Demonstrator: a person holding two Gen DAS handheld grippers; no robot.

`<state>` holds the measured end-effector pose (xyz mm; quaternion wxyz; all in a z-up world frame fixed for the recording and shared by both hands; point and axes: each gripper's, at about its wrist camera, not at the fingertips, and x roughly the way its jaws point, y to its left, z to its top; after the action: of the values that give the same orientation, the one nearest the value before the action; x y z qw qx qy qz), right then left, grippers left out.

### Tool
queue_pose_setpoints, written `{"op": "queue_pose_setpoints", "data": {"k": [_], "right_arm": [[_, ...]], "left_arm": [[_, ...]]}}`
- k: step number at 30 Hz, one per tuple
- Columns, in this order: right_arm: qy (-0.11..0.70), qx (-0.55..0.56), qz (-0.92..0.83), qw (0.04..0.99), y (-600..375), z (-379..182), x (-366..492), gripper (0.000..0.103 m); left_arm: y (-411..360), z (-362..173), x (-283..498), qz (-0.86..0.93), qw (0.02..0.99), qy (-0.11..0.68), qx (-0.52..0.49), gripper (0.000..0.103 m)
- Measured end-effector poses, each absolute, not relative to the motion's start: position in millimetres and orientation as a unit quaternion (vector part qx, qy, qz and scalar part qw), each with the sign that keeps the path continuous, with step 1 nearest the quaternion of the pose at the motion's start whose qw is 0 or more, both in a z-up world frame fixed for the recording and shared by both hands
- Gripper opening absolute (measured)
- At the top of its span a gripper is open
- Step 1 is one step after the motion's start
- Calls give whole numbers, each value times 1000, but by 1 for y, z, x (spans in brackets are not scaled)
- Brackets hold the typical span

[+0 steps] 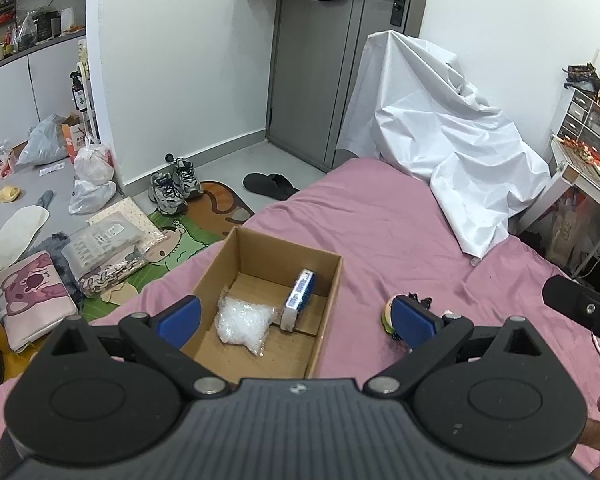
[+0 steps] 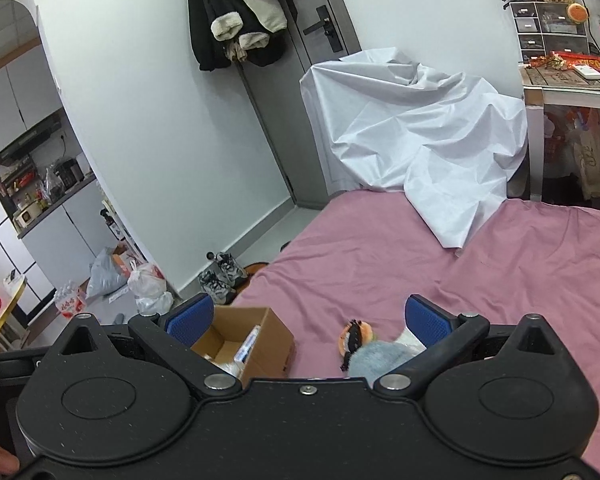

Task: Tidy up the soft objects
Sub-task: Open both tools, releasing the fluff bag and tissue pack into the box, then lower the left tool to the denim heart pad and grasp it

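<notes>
An open cardboard box (image 1: pixel 328 300) sits on the pink bed near its left edge; it also shows in the right wrist view (image 2: pixel 272 340). Inside lie a clear plastic bag (image 1: pixel 244 322) and a small blue-and-white packet (image 1: pixel 300 294). A small plush toy (image 2: pixel 374 350) with an orange face and grey-blue body lies on the bed right of the box; in the left wrist view the plush toy (image 1: pixel 388 314) is mostly hidden behind my right finger. My left gripper (image 1: pixel 296 314) is open and empty over the box. My right gripper (image 2: pixel 308 320) is open and empty, above the toy.
A crumpled white sheet (image 1: pixel 440 140) covers something at the far end of the bed (image 1: pixel 380 216). The floor to the left holds sneakers (image 1: pixel 174 186), bags and cushions. A desk (image 2: pixel 560 88) with drawers stands at the right. A grey door (image 1: pixel 320 60) is behind.
</notes>
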<state>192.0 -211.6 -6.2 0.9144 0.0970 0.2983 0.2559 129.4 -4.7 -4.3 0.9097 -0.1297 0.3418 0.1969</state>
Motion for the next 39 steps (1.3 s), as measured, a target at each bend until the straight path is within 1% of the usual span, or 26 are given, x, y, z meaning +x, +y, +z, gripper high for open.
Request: {"op": "queue_pose_setpoints", "data": {"k": [3,10,20,31,39], "right_arm": [[309,95,254,911,-222,-11,188,103],[324,118,241,907,-255,-24,178,103],[344,132,224,902,-275,-41,178,103],[377,157,212,888,-287,-58,190,103],[404,180,202,874,-297,-71,200,103]], "left_arm": [[-12,-8,129,195,909,345,-127,102],[-34,-18,130,179,912,350,-117,103],[-58,-35,133,168,913,355,-109,103],[-67,-58,140,152,904,380,-124,103],[-74,-78,152,140,888,416,-139,103]]}}
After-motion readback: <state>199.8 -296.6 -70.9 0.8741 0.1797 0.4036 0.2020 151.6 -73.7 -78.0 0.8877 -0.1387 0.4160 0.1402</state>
